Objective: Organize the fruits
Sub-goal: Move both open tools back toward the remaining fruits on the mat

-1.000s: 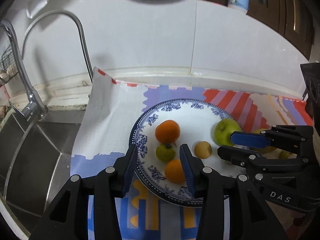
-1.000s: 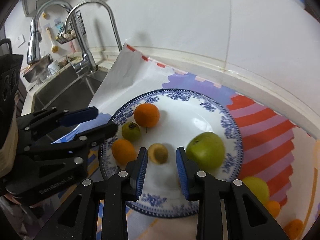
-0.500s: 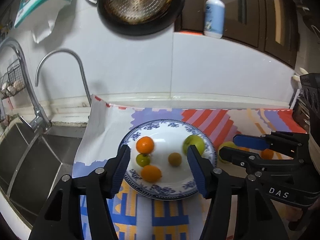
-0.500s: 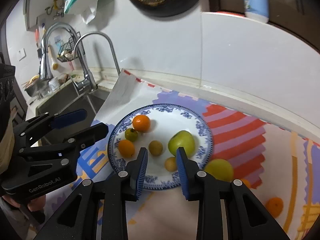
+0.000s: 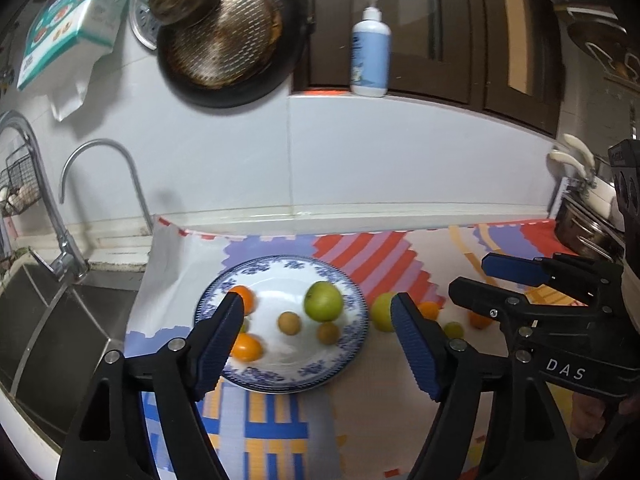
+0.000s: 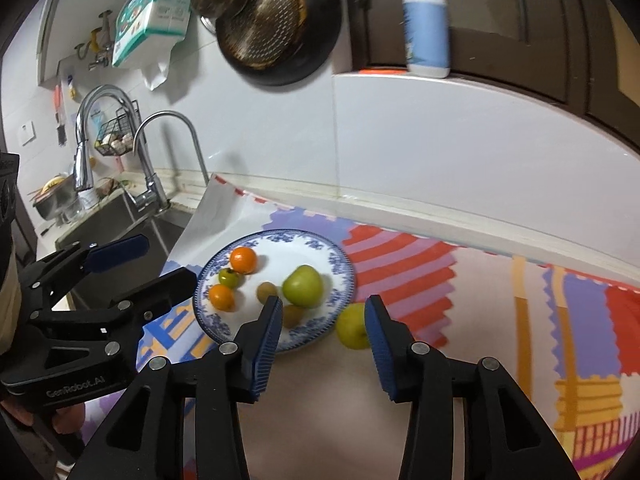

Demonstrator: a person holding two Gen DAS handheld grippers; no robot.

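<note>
- The fruits lie partly on a blue-patterned plate [image 6: 344, 268] and partly off it, on the bright patterned cloth [image 6: 400, 256] that covers the table.
- On the plate: a large green apple [image 6: 303, 285] right of centre, an orange [image 6: 243, 260] toward the far left rim, a small green fruit [image 6: 229, 277] just in front of it, a second orange [image 6: 221, 297] nearer the front, and two small brown fruits [image 6: 267, 291] close by the apple.
- The fruits are round, so no long axis shows; the small green fruit's dark stem end faces up, and I cannot tell which way the apple points.
- Off the plate, a yellow-green apple [image 6: 352, 326] sits just beside the right rim; further right lie small oranges [image 5: 429, 309] and a small green fruit [image 5: 453, 329].
- The left tool [image 5: 318, 340] hangs above the plate's front, its jaws opening, nothing between them.
- The right tool [image 6: 320, 342] hangs over the plate's right edge, its jaws opening too and empty.
- A sink [image 5: 44, 320] and tap [image 5: 100, 184] stand to the left; a pan [image 5: 228, 40] hangs on the wall.
</note>
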